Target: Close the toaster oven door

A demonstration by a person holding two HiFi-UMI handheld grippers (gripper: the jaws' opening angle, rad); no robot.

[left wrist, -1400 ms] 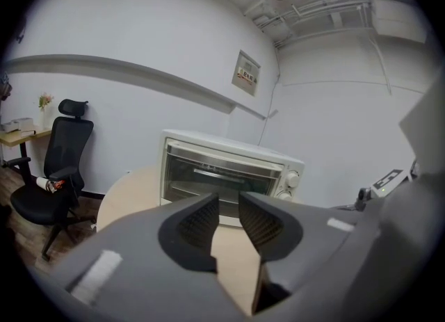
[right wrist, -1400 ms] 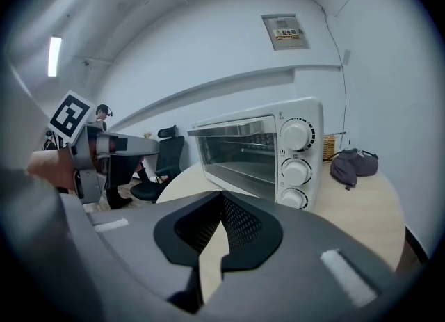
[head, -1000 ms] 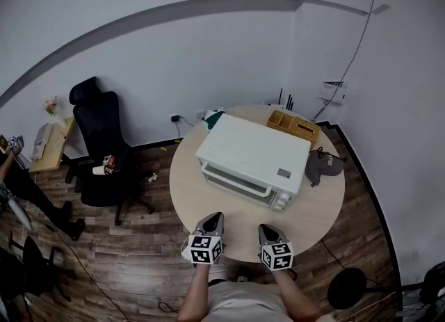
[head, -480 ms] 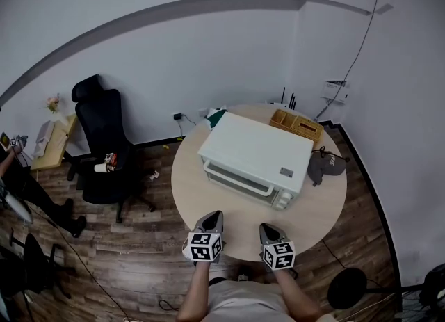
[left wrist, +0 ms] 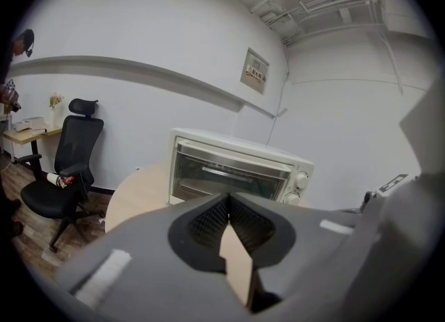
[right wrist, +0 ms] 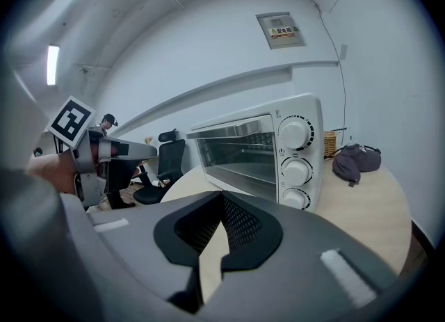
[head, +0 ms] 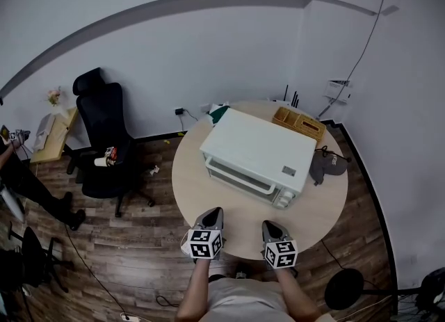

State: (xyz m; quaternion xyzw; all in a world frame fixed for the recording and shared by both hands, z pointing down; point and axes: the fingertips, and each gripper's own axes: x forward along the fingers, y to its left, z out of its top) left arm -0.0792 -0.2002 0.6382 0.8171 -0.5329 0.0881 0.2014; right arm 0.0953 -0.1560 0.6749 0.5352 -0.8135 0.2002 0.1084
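A white toaster oven [head: 257, 152] stands in the middle of a round wooden table [head: 191, 188]. Its glass door [left wrist: 226, 174] is upright against the front, with the handle across its top. Three knobs [right wrist: 295, 171] run down the front's right side. My left gripper [head: 213, 213] and right gripper [head: 269, 225] hover side by side over the table's near edge, pointing at the oven and well short of it. Both are shut with nothing between the jaws, as the left gripper view [left wrist: 228, 199] and right gripper view [right wrist: 221, 195] show.
A wooden tray [head: 299, 122] sits at the table's far right, a dark cap [head: 327, 166] at its right edge, a green item [head: 219, 113] behind the oven. A black office chair [head: 104, 147] stands left of the table. A person [head: 21, 185] is at far left.
The head view has shifted a little, so the table sits slightly to the right. Both grippers stay shut at the table's near edge, and the oven has not moved.
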